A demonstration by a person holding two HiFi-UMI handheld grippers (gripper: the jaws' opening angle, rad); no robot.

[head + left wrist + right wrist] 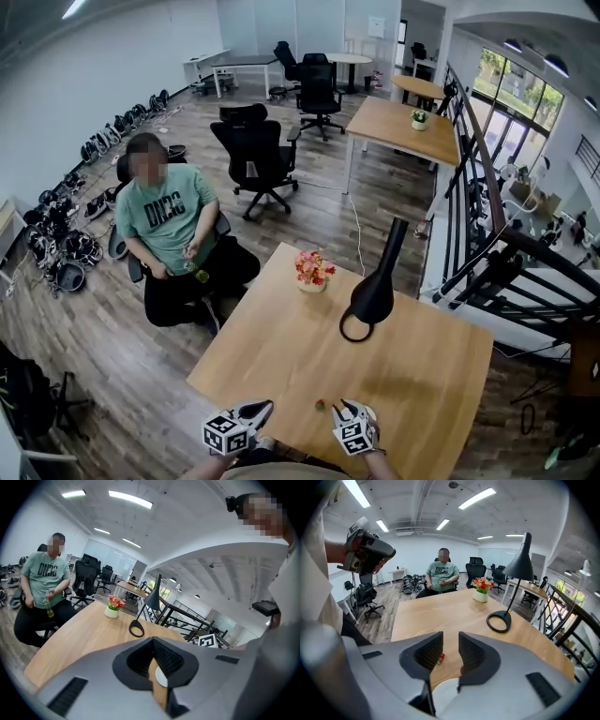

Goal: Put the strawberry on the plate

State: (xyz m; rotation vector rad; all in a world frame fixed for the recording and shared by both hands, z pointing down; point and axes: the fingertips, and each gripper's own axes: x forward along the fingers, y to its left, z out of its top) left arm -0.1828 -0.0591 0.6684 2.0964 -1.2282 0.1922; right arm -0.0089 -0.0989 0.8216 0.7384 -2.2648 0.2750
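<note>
- Two grippers, both low at 6 o'clock over the near edge of the one wooden table (281, 347).
- Left gripper (152, 640): fingers clenched together, nothing between them. It is at about 7 o'clock in the head view.
- Right gripper (450, 641): fingers released, a clear gap between the two pads and nothing gripped. It is at about 5 o'clock in the head view.
- One white plate (443, 695), directly under the right gripper at the table's near edge. Only part of its rim shows.
- One strawberry (441, 656), small and red, lies on the bare wood. It is off the plate, a little beyond the rim, and seen through the right gripper's gap close to its left pad. In the head view it sits between the two grippers, toward 11 o'clock of the right one.
- One black desk lamp (375, 291), ring base flat on the table at mid-table, roughly 1 o'clock, with the neck leaning away.
- One small white pot of red and pink flowers (312, 272) at the table's far edge, 12 o'clock, just left of the lamp.
- One seated person (169, 225) in a green shirt off the table, about 10 o'clock.
- At least three empty black office chairs (253, 155) beyond, 11 to 12 o'clock.
</note>
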